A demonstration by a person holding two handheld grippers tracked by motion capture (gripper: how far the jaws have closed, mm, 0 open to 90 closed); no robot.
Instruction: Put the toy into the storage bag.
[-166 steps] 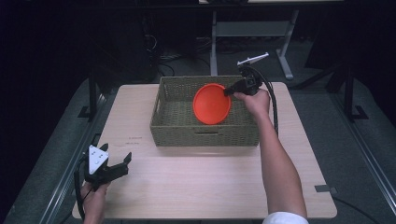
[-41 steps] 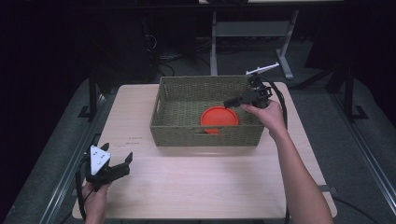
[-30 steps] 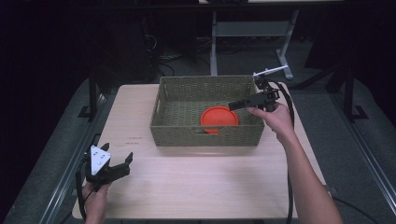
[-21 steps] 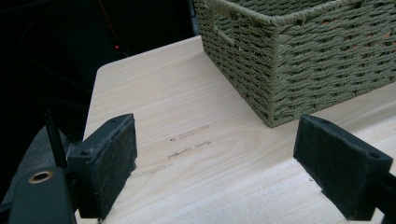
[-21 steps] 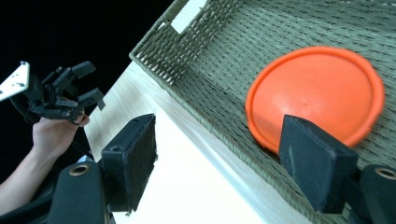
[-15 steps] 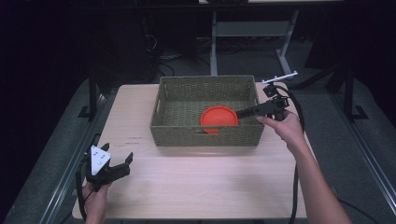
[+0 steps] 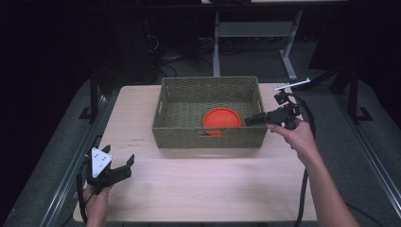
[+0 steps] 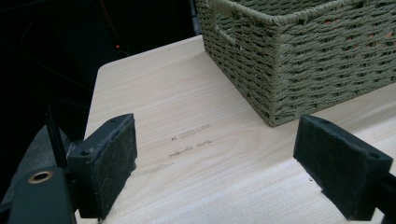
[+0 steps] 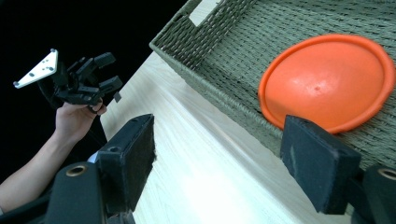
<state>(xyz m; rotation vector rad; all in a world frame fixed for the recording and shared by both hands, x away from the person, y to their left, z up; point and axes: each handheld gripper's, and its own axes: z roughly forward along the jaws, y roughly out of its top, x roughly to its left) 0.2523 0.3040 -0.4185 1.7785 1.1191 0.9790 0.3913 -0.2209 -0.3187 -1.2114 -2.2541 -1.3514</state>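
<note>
Tongs first — our left tongs (image 7: pixel 109 171) sit low left of frame, jaws spread and empty; our right tongs (image 7: pixel 252 121), also spread and empty, hover at the basket (image 7: pixel 208 137) rim — orange disc (image 7: pixel 222 119) lies flat inside, just leftward.

Dark lab: bare table (image 7: pixel 198 189), cables (image 7: pixel 165 47).

A pale wooden desk (image 7: pixel 208 189) stands on a grey floor (image 7: pixel 373 142). Faint dark marks (image 8: pixel 189 142) show on its top near the left edge. Beyond the far edge a grey metal frame (image 7: pixel 255 30) with two legs rises in the dark, and cables (image 7: pixel 156 45) hang to its left. A black stand (image 7: pixel 92 101) is off the far left corner, another (image 7: pixel 354 94) off the right edge.
</note>
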